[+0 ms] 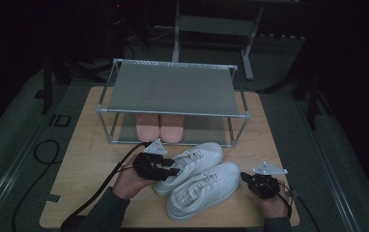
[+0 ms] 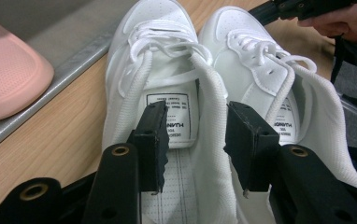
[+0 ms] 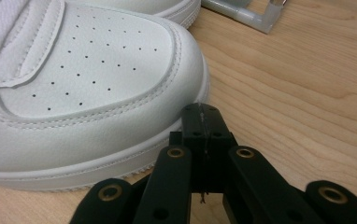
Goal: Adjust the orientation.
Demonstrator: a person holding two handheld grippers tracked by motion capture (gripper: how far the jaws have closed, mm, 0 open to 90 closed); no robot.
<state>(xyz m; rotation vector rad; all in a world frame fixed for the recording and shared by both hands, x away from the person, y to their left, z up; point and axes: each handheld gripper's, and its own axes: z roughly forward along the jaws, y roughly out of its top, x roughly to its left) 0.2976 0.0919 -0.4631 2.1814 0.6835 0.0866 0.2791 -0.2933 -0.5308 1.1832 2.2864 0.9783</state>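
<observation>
Left gripper [image 2: 197,140] has its jaws apart, straddling the adjoining collar walls of the two white sneakers: one pad sits inside the far sneaker [image 1: 191,163] over its tongue label, the other inside the near sneaker [image 1: 205,189], and the pads don't look to be pressing yet. Right gripper [image 3: 201,122] has its jaws together on nothing, tip just beside the near sneaker's toe. I'd say the step is pinching both collars to lift the pair: close squarely on both walls, keep the laces out of the bite, let the right tip steady the toe so it doesn't swing. Beyond the left jaws sits the shoe rack [image 1: 173,113], pink slippers [image 1: 159,126] on its lower shelf. Count: 2 sneakers, 2 slippers, 1 rack, 2 grippers
</observation>
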